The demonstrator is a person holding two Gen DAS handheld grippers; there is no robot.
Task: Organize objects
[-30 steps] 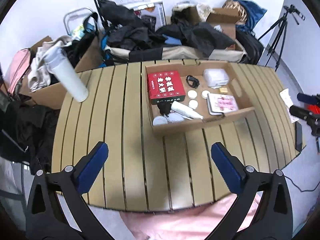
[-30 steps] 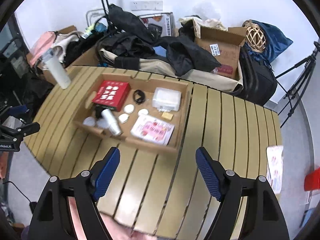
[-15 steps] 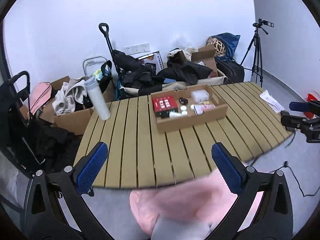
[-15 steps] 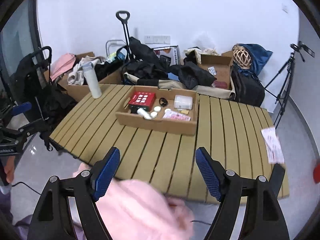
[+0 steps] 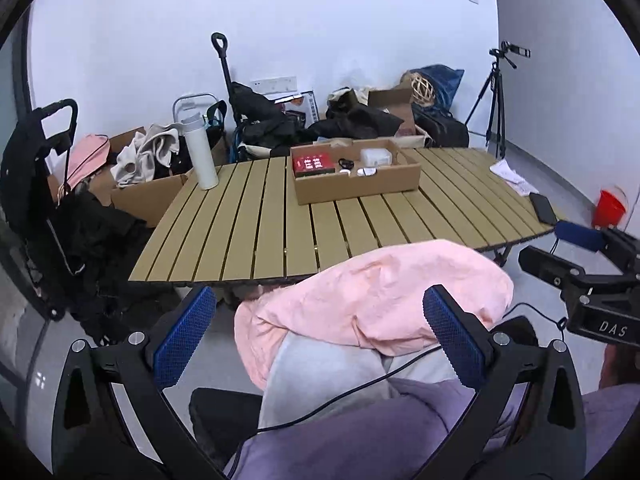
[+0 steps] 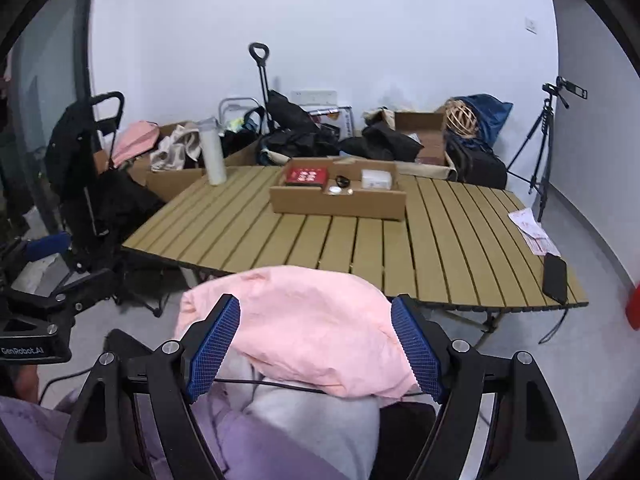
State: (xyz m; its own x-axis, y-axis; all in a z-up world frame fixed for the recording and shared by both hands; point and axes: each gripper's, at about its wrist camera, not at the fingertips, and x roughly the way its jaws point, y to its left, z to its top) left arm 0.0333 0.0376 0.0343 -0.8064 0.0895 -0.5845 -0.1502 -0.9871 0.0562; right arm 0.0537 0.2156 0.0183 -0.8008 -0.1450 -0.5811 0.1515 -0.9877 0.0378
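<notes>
Both grippers have drawn back from over the table (image 5: 256, 216) to the person's lap, so the tray (image 5: 356, 190) now lies far ahead rather than just below.

- Bottle (image 5: 199, 152): upright, far left corner of table.
- Left gripper (image 5: 320, 334): jaws wide, nothing held; above pink cloth (image 5: 372, 300).
- Tray: far centre, long axis left to right, holding red box (image 5: 313, 165) and small items; roughly straight ahead of both, neither hand clearly nearer.
- Right gripper (image 6: 316, 344): jaws wide, empty.
- Phone (image 6: 555, 278): near right edge.

Black left gripper (image 5: 320, 334), blue dimpled pads (image 5: 184, 336), lilac sleeves (image 5: 360, 436).
</notes>
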